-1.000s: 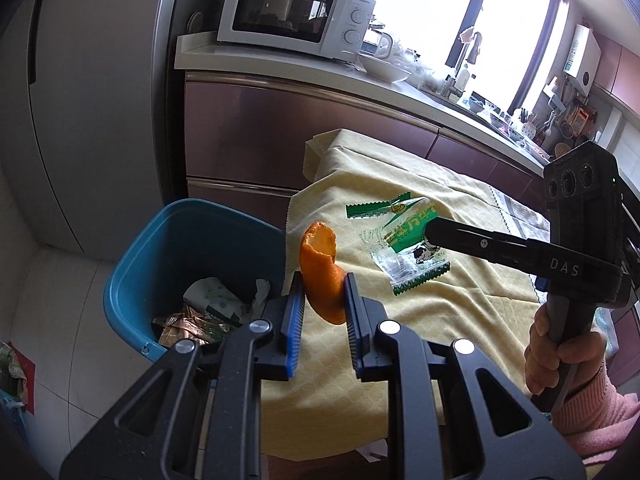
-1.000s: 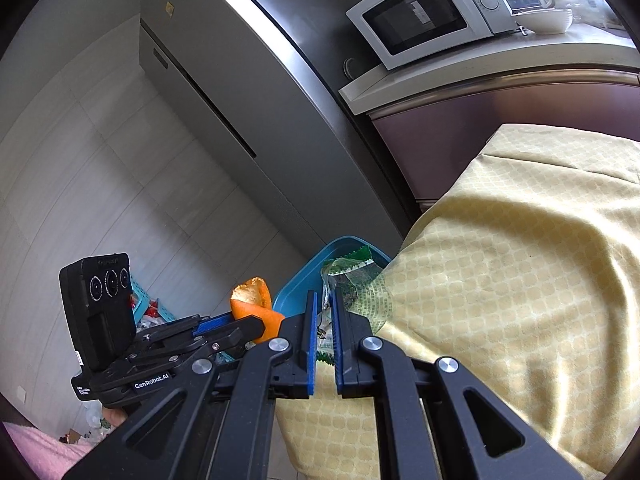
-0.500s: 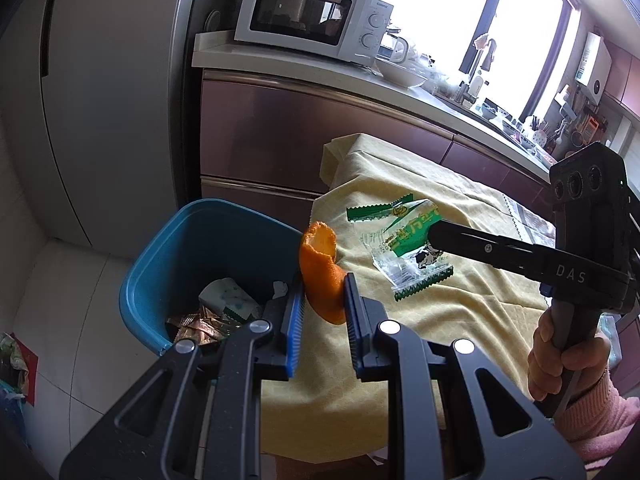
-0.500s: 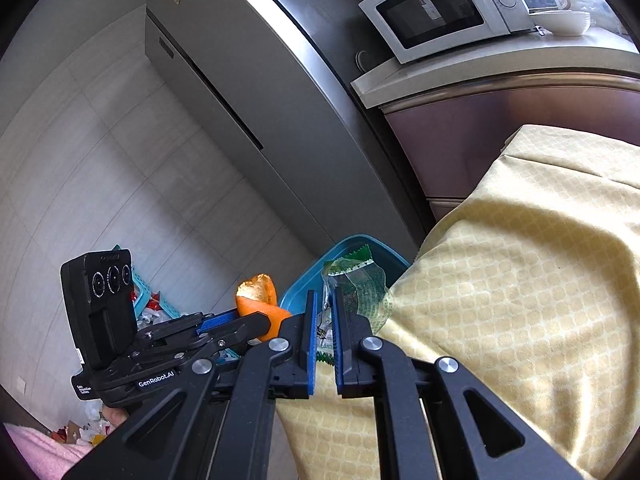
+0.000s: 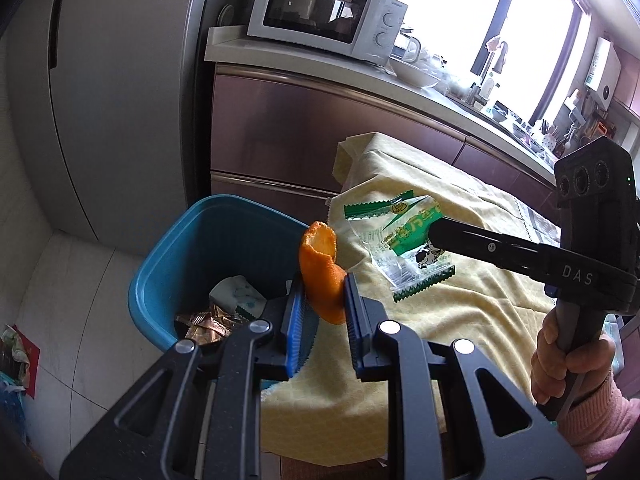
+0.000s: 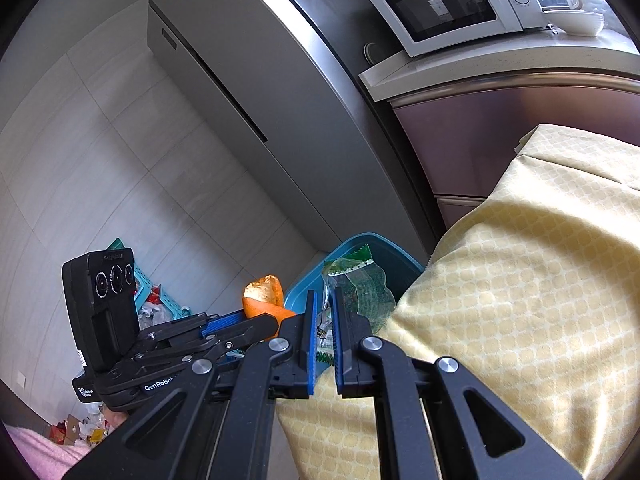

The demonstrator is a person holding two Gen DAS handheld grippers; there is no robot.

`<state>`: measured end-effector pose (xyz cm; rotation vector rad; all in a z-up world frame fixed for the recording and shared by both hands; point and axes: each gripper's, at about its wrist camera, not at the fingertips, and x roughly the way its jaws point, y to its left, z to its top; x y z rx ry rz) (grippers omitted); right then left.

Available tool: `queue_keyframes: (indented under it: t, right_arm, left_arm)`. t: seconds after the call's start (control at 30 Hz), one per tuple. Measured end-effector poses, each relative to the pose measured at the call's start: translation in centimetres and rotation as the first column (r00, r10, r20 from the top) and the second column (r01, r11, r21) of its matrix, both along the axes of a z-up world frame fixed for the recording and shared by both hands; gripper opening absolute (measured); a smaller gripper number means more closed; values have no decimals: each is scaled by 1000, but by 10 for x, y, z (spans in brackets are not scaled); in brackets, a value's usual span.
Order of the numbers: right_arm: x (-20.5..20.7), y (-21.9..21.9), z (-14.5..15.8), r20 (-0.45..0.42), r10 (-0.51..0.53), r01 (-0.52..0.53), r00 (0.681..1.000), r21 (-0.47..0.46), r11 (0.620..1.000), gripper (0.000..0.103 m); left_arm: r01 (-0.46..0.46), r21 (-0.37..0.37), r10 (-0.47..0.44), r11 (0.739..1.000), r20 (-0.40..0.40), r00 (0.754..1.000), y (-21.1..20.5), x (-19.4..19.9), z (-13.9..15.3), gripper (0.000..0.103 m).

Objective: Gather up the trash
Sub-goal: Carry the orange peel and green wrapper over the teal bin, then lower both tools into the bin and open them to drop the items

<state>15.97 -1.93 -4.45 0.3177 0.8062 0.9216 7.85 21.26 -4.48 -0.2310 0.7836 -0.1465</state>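
My left hand-held gripper [image 5: 323,300] has its blue pads closed part-way on a curled piece of orange peel [image 5: 320,268], which stands up out of the jaws near the rim of the blue bin [image 5: 160,272]. My right hand-held gripper [image 6: 323,316] is pinched almost fully together on a clear plastic wrapper [image 5: 404,248] with green print and zigzag edges; in the left wrist view the wrapper hangs from the tip of that gripper over the yellow cloth, close to the tabletop's edge nearest the bin. A hand [image 5: 568,356] in a pink sleeve grips the right tool's handle.

Inside the bin I can see a crumpled white paper or wrapper [image 5: 236,294] and some shiny copper-coloured foil wrappers [image 5: 204,324] at the bottom.

The tabletop [image 5: 460,320] is covered with a pale yellow patterned cloth that drapes over its corner beside the bin. Behind it runs a kitchen counter with purplish-brown cabinet fronts [image 5: 304,120], carrying a white microwave [image 5: 324,12], a white bowl [image 5: 412,74] and small clutter toward a bright window. A tall grey refrigerator [image 5: 120,80] stands to the left, and the floor is pale tile, with a turquoise basket [image 6: 148,292] and scattered litter off to the side in the right wrist view.
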Motion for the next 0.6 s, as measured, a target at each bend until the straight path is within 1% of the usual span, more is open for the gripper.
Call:
queue_keyframes:
  t: [0.6]
  right_arm:
    - [7,18,-4,-15,18,-18,1000,-21,1000,6]
  left_arm:
    - [-26,-8,26,1000,-28,999,8,9,-13,20]
